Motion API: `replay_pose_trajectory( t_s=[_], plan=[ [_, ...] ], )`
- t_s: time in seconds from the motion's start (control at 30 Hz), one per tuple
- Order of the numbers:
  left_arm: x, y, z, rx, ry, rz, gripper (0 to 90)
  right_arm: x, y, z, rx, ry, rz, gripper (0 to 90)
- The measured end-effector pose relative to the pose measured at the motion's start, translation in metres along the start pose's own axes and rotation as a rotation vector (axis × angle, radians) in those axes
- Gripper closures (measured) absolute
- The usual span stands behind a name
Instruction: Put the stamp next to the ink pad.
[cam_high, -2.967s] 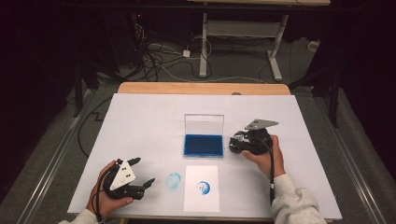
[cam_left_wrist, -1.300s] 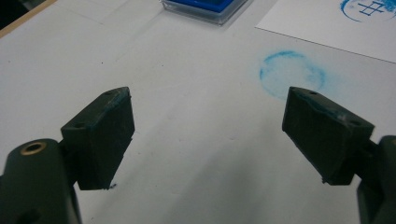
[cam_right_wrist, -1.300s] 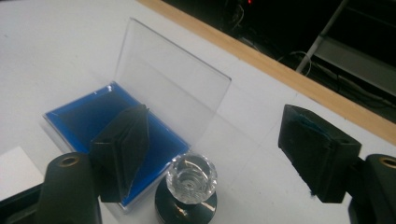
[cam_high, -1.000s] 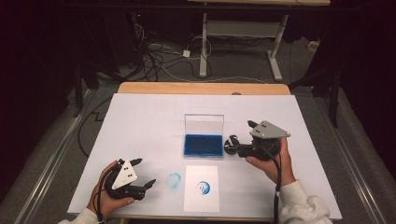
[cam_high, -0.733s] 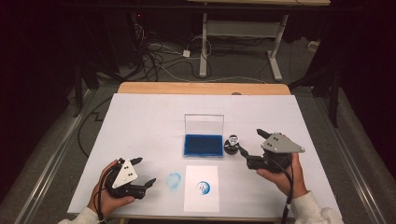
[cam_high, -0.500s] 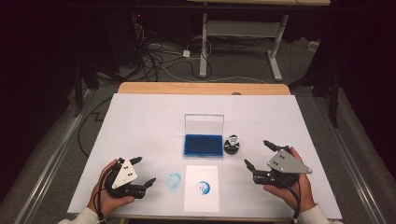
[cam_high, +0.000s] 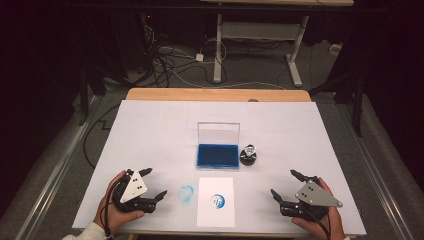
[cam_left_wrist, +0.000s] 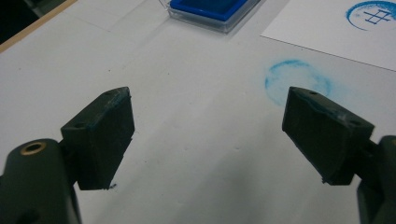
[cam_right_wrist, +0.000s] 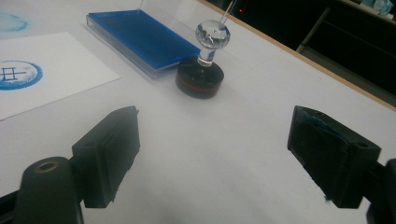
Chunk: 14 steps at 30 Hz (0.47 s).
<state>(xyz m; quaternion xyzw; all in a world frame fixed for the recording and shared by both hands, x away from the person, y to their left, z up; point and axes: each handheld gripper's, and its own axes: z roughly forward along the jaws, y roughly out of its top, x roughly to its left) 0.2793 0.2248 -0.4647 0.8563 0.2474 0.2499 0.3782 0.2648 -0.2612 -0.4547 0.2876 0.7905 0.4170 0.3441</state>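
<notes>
Stamping sequence, release stage. The right gripper (cam_high: 287, 186) has drawn back from the stamp (cam_high: 248, 155) toward the table's (cam_high: 150, 130) near edge, its jaws having just opened wide, nothing between them. The stamp stands upright just right of the ink pad (cam_high: 217, 155); the paper (cam_high: 215, 216), near side of the pad, bears a blue print (cam_high: 217, 201). The left gripper (cam_high: 152, 184) rests released. Stamping appears complete.

The stamp (cam_high: 248, 155) stands just right of the ink pad (cam_high: 217, 154), behind the paper (cam_high: 216, 201).
</notes>
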Motion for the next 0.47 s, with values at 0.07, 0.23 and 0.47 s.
replay_pose_trajectory(
  t_s=[0.07,0.23,0.47],
  plan=[
    [-0.0001,0.0002,0.0013,0.006,-0.002,0.001,16.4,-0.0006,-0.0012,0.0000,0.004,0.006,0.005,17.3],
    [0.0006,0.0014,0.0036,0.006,-0.008,0.001,16.4,-0.0011,-0.0005,0.0003,-0.009,0.014,0.017,17.3],
    [0.0017,0.0020,0.0053,0.007,-0.010,-0.005,16.4,-0.0020,-0.0005,0.0012,-0.009,0.018,0.023,17.5]
  ],
)
